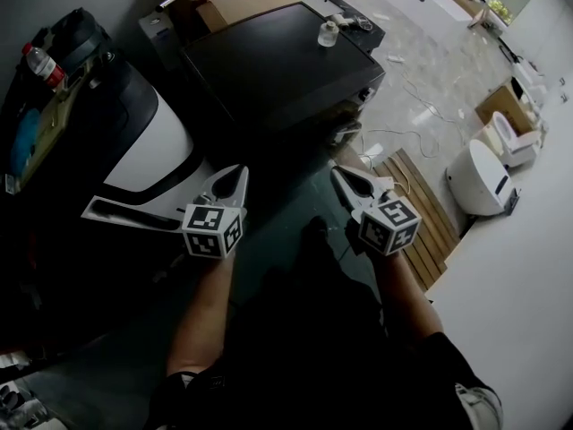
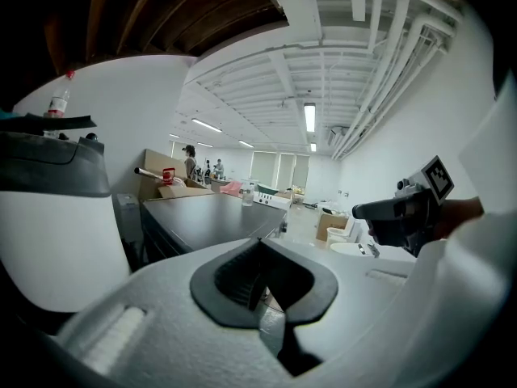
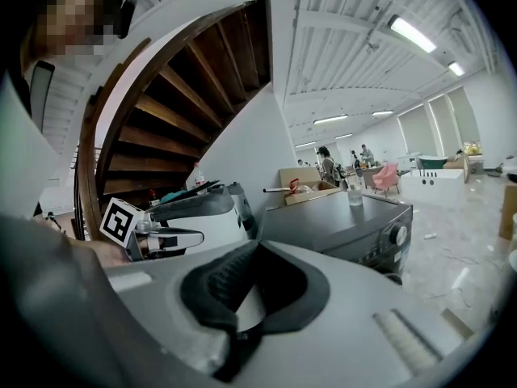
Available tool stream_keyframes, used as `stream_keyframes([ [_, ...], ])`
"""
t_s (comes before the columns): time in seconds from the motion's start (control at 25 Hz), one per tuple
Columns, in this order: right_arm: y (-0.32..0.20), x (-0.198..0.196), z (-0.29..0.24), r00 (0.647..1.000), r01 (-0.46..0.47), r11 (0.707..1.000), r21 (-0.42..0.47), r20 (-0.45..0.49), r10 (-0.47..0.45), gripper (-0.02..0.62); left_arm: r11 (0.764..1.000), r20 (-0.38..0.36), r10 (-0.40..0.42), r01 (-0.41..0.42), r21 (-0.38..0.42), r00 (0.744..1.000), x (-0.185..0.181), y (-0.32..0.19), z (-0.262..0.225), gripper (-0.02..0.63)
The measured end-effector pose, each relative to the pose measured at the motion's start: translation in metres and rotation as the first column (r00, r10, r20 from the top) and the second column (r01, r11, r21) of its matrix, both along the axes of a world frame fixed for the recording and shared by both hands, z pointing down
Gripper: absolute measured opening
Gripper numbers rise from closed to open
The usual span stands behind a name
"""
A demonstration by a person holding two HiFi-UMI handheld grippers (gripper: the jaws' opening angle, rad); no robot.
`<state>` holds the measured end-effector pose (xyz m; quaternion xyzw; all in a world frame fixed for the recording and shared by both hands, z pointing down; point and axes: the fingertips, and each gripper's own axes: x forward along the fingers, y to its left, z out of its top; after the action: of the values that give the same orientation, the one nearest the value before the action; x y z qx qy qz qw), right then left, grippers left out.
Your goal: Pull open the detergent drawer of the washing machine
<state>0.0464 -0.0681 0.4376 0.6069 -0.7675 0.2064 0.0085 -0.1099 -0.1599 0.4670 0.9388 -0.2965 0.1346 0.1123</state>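
Looking down in the head view, my left claw (image 1: 235, 179) and right claw (image 1: 344, 179) are pressed together, empty, short of the dark washing machine (image 1: 277, 61) at upper centre, jar (image 1: 329, 32) on top. The right gripper view shows its dial (image 3: 396, 234); the drawer I can't pick out, but it is likely stiff, light plastic, best hooked by its lip.
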Motion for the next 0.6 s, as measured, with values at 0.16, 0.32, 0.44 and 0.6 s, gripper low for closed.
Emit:
stream_keyframes([
  [0.16,-0.031,0.020,0.012,0.998,0.060,0.998,0.002,-0.018,-0.060,0.003,0.999,0.017,-0.040,0.040,-0.008,0.999,0.012,-0.022,0.006,0.011],
  [0.32,-0.065,0.045,0.025,0.994,0.108,0.994,-0.013,-0.010,-0.108,0.003,0.996,0.037,-0.077,0.079,-0.034,0.996,0.036,-0.048,0.016,0.011],
  [0.44,-0.090,0.069,0.034,0.990,0.136,0.990,-0.034,-0.023,-0.137,0.003,0.995,0.056,-0.094,0.096,-0.034,0.994,0.058,-0.067,0.018,0.011],
  [0.6,-0.124,0.101,0.039,0.982,0.184,0.982,-0.039,-0.036,-0.185,0.003,0.990,0.082,-0.131,0.134,-0.036,0.988,0.088,-0.094,0.018,0.011],
])
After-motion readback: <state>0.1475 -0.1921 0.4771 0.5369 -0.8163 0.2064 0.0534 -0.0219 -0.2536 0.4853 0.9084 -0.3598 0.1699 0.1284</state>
